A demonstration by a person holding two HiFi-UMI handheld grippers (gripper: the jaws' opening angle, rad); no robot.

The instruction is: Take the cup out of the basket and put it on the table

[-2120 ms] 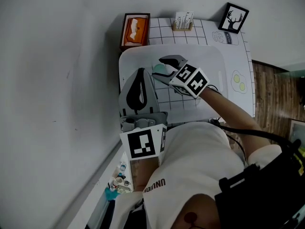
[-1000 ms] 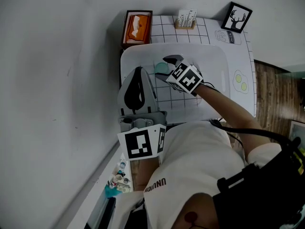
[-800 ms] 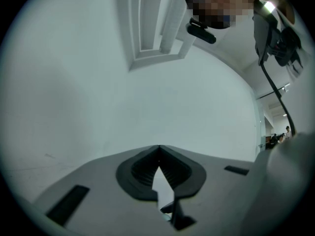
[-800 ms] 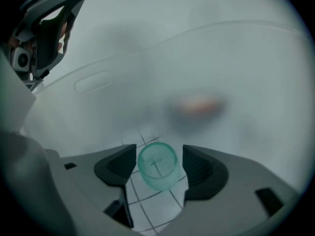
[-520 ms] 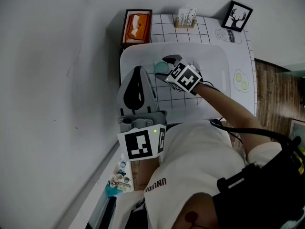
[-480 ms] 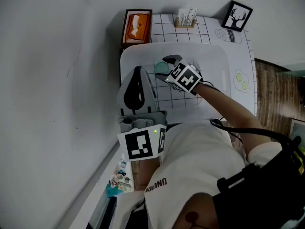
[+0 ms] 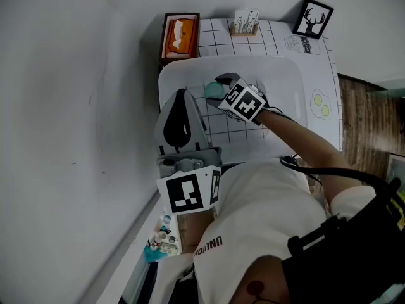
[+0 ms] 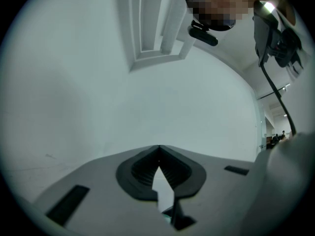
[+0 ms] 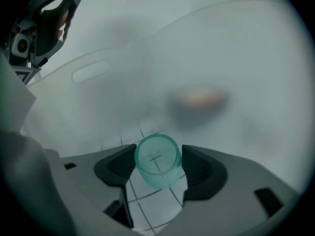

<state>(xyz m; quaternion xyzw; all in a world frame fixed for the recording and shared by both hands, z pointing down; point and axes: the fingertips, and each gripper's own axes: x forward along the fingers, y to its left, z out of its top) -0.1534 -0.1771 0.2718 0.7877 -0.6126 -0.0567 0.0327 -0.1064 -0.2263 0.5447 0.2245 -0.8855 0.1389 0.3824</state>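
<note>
Fingers (image 9: 199, 168) of the right gripper (image 9: 157, 165) are clamped on either side of the translucent green cup (image 9: 156, 159), mid-wall, down inside the white basket (image 7: 281, 68), whose side rises just beyond the fingertips. It looks like thin plastic: light, slick and squashy, so a gentle squeeze below the rim suits it. The left gripper (image 8: 158, 151) has its fingers together, empty.
</note>
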